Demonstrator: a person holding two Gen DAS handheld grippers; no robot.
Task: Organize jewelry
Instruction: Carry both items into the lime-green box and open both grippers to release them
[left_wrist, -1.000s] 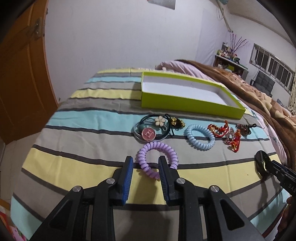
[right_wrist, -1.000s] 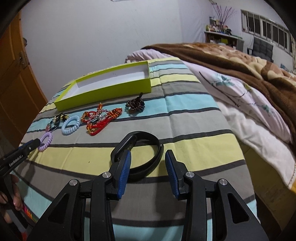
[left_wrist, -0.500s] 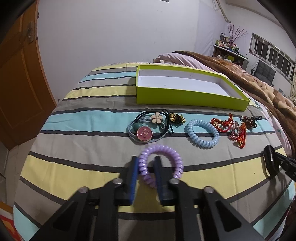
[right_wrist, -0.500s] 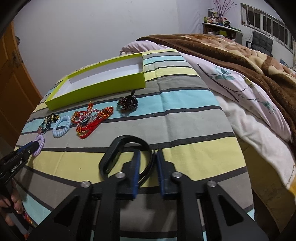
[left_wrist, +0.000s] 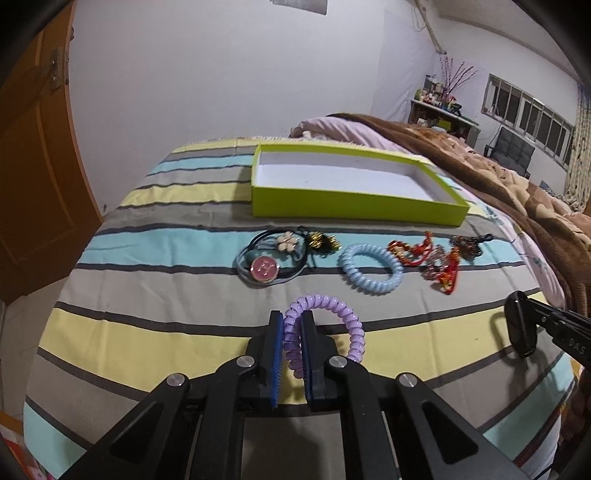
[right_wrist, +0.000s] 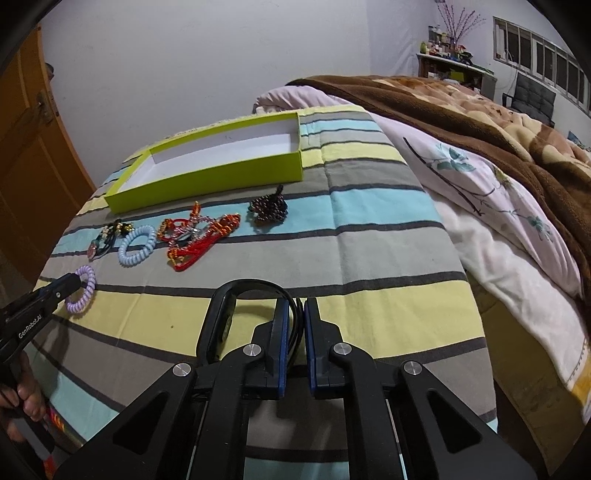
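Striped bedding (left_wrist: 155, 266) carried everything; we saw the empty green box (left_wrist: 354, 208) at its far edge. Our right gripper (right_wrist: 295, 325) was closing on the stiff, light black headband's (right_wrist: 221, 314) thin arc near the front edge. Our left gripper (left_wrist: 291, 332) was closing on the springy, soft purple coil tie's (left_wrist: 332, 306) side.

Counting the spread: two coil ties, purple (left_wrist: 325, 325) at six o'clock and blue (left_wrist: 371, 267) at center, one black headband (right_wrist: 255, 295), one green box (left_wrist: 354, 206) at twelve, two grippers.
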